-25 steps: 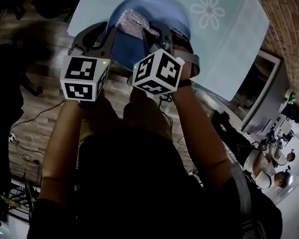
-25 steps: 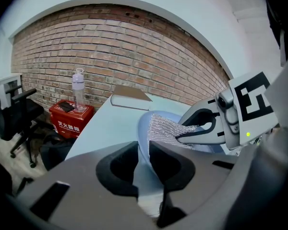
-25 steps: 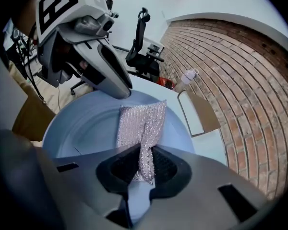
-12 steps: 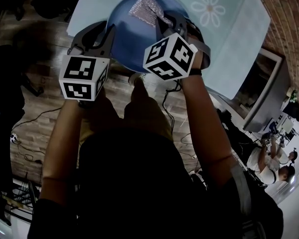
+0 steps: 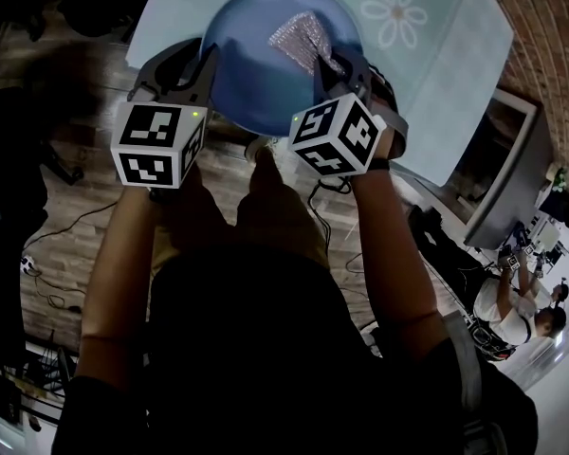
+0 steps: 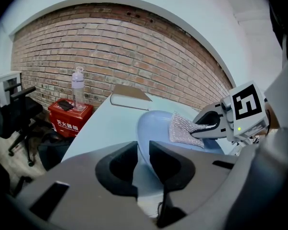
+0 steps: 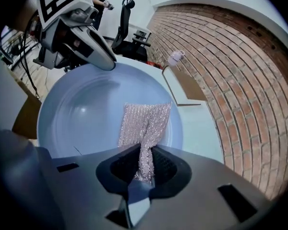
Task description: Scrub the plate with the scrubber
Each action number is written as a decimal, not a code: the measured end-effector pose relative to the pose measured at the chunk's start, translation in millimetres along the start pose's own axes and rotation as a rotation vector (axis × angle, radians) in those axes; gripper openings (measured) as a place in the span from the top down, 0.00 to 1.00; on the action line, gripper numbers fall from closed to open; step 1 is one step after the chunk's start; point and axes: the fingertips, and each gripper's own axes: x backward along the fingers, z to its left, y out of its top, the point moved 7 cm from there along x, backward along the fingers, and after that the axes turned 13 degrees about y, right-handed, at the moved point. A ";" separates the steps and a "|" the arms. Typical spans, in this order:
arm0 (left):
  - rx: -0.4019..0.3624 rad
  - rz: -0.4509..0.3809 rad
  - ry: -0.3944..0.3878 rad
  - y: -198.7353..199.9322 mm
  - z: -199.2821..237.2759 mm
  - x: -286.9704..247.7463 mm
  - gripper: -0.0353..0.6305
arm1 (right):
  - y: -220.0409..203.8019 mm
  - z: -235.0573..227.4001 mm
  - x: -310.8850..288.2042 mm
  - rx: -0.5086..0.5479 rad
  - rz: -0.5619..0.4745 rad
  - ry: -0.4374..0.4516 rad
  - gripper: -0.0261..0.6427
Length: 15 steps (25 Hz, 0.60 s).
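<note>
Plate (image 5: 251, 74) top centre of head view, overhanging near edge of pale worktop (image 5: 446, 83). Left gripper (image 6: 143, 159) jaws clamped on plate's near rim. Right gripper (image 7: 144, 164) jaws pinched on scrubber (image 7: 146, 121), mesh flat on plate face, right of centre. Risk: hard stroke levers rim out of jaws, plate falls; mesh slips from pinch.
</note>
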 end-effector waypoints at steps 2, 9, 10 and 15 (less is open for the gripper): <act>0.003 0.002 -0.001 -0.9 -0.3 0.3 0.83 | -3.3 10.9 3.6 -0.006 0.004 0.014 0.85; 0.010 0.000 0.004 -2.4 -0.2 0.0 0.83 | 9.6 43.5 9.6 0.063 -0.036 0.060 0.85; 0.011 -0.001 0.005 -2.4 0.2 0.0 0.83 | 14.5 45.4 8.7 0.080 -0.045 0.062 0.85; 0.008 0.000 0.014 0.1 1.9 -1.5 0.83 | 38.5 37.1 0.7 0.124 -0.076 0.054 0.85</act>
